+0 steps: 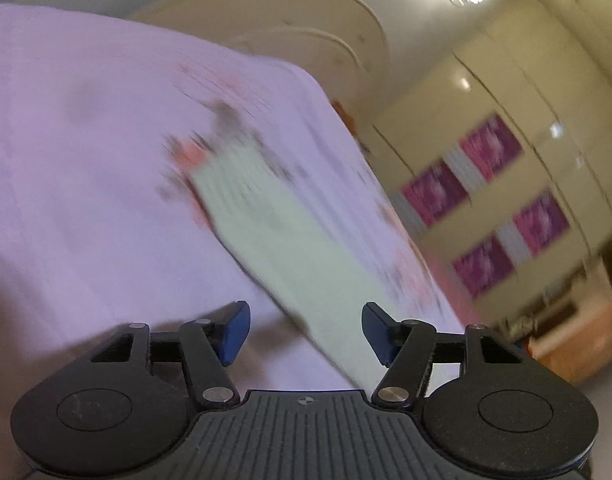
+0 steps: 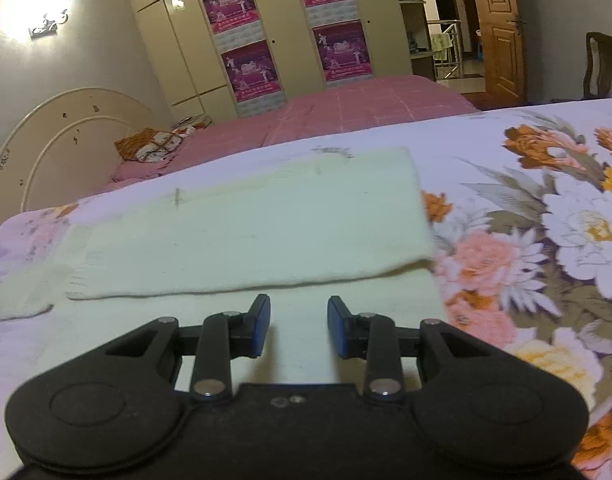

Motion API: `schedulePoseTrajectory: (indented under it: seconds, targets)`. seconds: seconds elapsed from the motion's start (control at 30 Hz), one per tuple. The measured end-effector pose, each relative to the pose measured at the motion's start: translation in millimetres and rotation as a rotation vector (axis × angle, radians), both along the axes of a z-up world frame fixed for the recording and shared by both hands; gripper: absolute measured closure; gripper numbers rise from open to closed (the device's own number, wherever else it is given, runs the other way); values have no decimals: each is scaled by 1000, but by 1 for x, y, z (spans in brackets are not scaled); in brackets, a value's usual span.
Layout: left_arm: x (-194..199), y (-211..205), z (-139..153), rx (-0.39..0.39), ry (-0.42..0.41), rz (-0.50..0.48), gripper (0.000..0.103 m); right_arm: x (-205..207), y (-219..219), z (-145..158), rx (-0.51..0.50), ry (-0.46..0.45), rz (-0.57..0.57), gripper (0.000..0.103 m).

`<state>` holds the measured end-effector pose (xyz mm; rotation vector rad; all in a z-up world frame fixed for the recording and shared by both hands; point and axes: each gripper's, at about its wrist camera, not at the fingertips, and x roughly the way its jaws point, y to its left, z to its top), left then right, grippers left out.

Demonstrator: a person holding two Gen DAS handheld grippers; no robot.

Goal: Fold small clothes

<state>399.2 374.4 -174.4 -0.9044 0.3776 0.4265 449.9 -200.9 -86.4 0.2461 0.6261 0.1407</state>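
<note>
A pale green cloth (image 2: 258, 232) lies on the floral bedsheet (image 2: 546, 216), one layer folded over a lower layer whose near edge runs under my right gripper (image 2: 299, 328). The right gripper is open and empty, just above the lower layer near the fold's front edge. In the blurred left wrist view the same cloth (image 1: 290, 248) runs as a long strip across the bed (image 1: 66, 160). My left gripper (image 1: 306, 334) is open and empty, hovering over the cloth's near end.
A second bed with a pink cover (image 2: 366, 108) and a patterned pillow (image 2: 150, 144) stands behind. A cream headboard (image 2: 66, 128), a wardrobe with purple posters (image 2: 250, 68), a wooden door (image 2: 502, 32) and a chair (image 2: 602, 64) line the room.
</note>
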Motion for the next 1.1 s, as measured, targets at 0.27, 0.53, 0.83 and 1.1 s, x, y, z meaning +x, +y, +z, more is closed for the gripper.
schedulePoseTrajectory:
  seconds: [0.27,0.53,0.83,1.1]
  targets:
    - [31,41,-8,-45,-30,32,71,11,7,8,40,1,-24,71]
    - [58,-6,41,116,-175,-152,101,14,11,2,47,8,-12,71]
    - [156,-195,81,237,-192,-579,101,8,2,3,80,0,-25,71]
    - [188,-361,65,396,-51,-842,101,-4,-43,8,134,-15,-91,70]
